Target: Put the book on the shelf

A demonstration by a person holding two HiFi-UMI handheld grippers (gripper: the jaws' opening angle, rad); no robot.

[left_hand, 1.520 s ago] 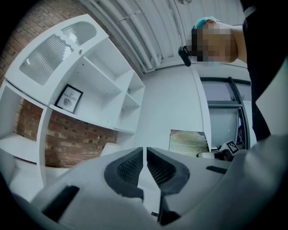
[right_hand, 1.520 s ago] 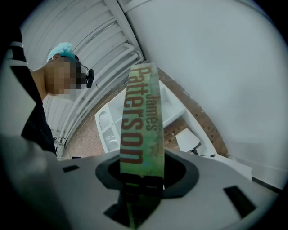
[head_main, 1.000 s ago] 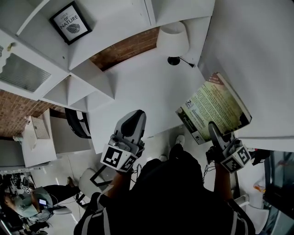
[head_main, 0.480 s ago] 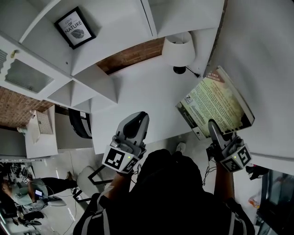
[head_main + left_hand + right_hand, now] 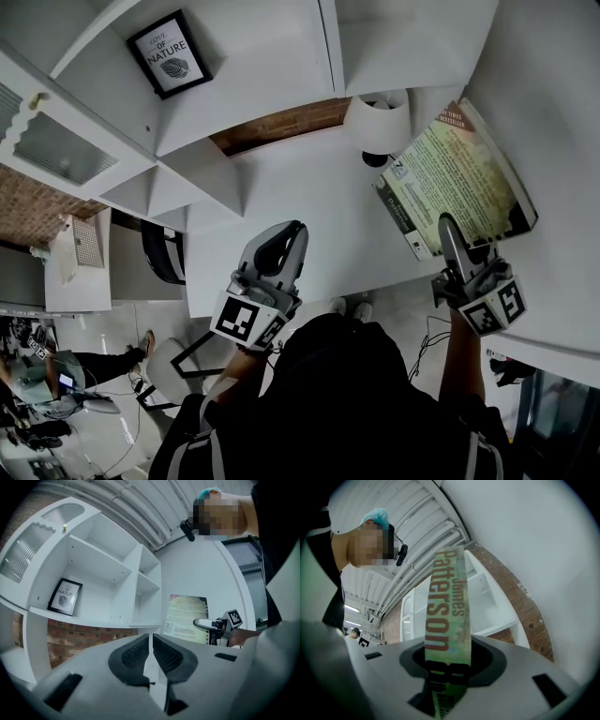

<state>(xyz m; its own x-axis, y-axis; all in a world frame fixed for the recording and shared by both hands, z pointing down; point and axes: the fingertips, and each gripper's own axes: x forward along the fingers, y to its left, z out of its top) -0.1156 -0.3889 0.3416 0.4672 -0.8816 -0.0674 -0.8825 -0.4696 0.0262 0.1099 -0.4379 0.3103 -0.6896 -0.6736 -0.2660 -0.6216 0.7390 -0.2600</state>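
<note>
A paperback book with a greenish back cover is held up in the air at the right, in front of a white wall. My right gripper is shut on its lower edge. In the right gripper view the spine stands upright between the pads of the right gripper. My left gripper sits low in the middle, shut and empty, its pads almost touching at the left gripper's front. The white shelf unit with open compartments is to the upper left. From the left gripper view the book hangs right of the shelf.
A framed picture stands in one shelf compartment. A white table lamp sits on the white desk just left of the book. A brick wall shows behind the shelf. An office chair stands lower left.
The right gripper has lifted the book higher, up beside the lamp. The left gripper has barely moved. The head view has shifted a little.
</note>
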